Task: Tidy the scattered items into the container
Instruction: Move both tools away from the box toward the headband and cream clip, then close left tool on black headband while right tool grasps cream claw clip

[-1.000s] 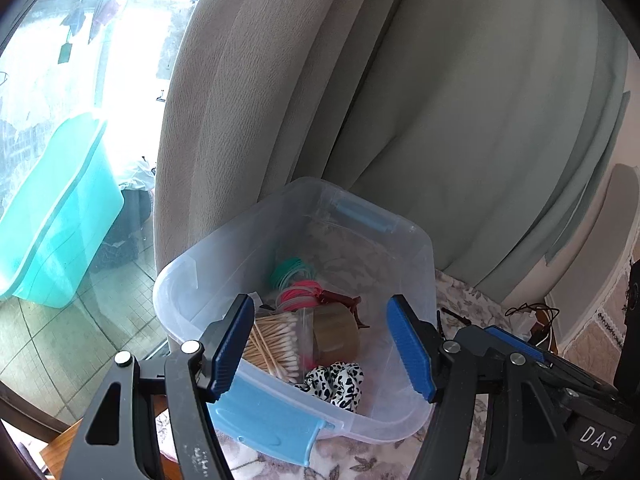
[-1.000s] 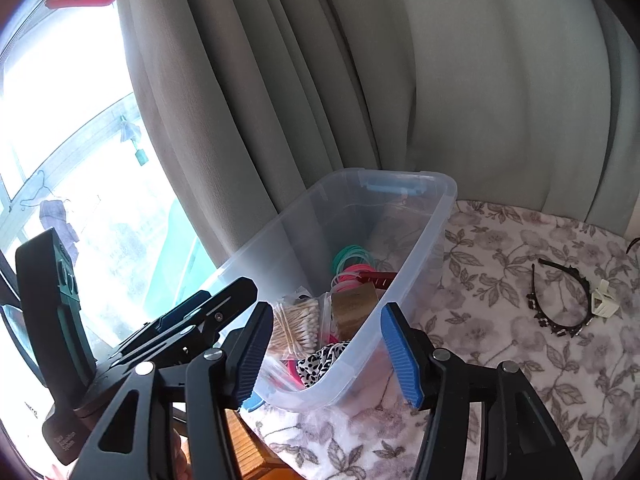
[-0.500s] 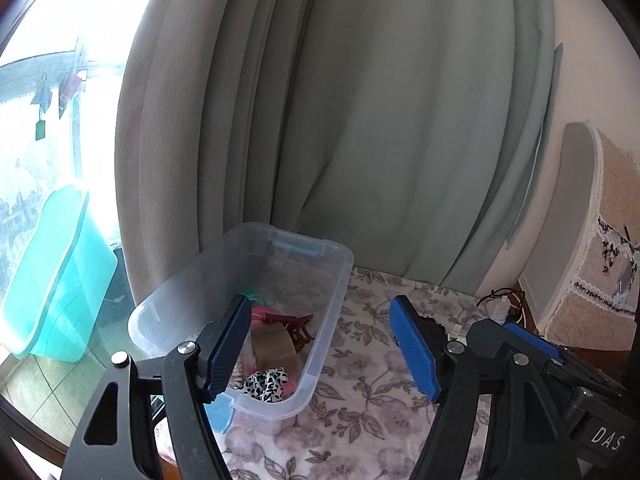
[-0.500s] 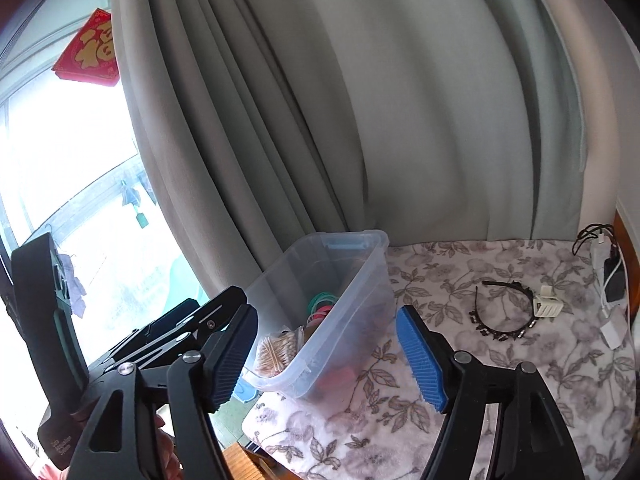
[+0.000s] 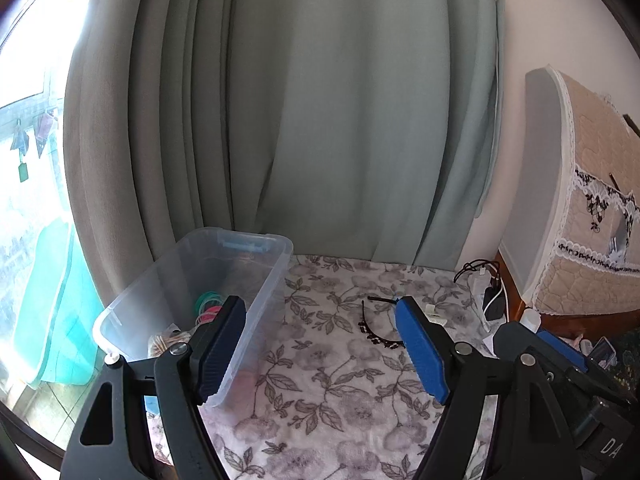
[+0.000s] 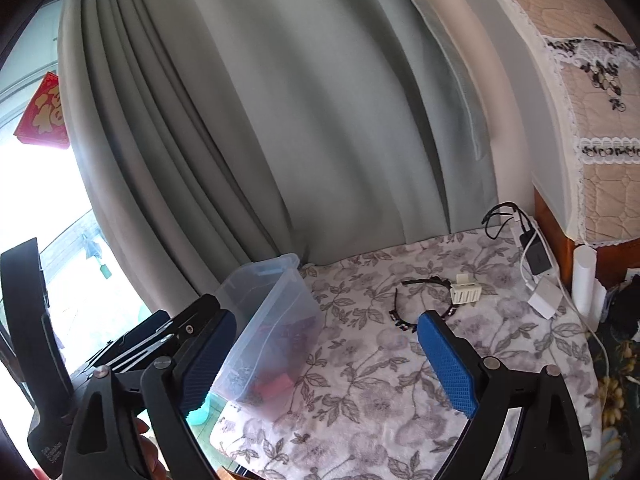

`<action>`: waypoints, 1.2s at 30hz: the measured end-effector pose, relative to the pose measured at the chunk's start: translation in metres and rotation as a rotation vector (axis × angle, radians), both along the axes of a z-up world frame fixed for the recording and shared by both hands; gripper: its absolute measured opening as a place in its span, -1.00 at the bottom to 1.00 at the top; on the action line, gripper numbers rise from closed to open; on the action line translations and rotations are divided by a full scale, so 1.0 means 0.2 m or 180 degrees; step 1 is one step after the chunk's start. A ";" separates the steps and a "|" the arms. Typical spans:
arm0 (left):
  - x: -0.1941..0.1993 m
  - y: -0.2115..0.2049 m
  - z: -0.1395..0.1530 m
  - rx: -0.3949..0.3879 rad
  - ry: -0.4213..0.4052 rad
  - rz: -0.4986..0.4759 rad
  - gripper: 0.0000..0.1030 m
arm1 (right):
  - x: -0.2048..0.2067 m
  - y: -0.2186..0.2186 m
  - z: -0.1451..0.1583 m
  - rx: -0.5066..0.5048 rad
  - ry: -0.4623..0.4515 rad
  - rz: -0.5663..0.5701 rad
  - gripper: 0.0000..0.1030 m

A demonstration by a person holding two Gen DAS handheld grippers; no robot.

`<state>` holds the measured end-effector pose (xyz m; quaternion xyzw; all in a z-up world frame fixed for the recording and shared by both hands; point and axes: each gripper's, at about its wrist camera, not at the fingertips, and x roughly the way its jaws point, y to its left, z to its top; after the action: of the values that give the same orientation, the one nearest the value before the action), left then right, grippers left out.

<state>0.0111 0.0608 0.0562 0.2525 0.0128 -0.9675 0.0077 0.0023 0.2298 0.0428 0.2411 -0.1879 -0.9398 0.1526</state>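
Observation:
A clear plastic container (image 5: 276,276) (image 6: 280,304) stands at the left of the floral cloth, by the curtain. It holds coloured hair bands (image 5: 208,302), cotton swabs (image 5: 166,342) and other small items. A black beaded headband (image 5: 374,330) (image 6: 404,308) lies on the cloth to its right, with a cream hair claw (image 6: 464,290) beside it. My left gripper (image 5: 320,346) is open and empty, above the cloth between container and headband. My right gripper (image 6: 324,354) is open and empty, raised over the cloth near the container.
Grey curtains (image 5: 320,120) hang behind the table. A charger and cables (image 6: 536,256) lie at the right rear, with a white bottle (image 6: 584,280) and a padded headboard (image 6: 592,120) beyond. The table edge (image 6: 224,428) drops off at the left, beside a window.
Both grippers have pulled back and up from the container and turned right. The headband and hair claw have come into view. Both grippers stay open and empty.

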 end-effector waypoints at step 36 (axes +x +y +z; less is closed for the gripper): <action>-0.69 0.15 -0.76 0.0285 -0.0778 -0.0467 0.52 | -0.49 0.22 -0.73 0.0428 -0.0880 -0.0470 1.00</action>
<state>-0.1271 0.0901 -0.0957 0.3687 0.0364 -0.9260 -0.0727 -0.0952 0.2738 -0.1029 0.3633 -0.1610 -0.9168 0.0394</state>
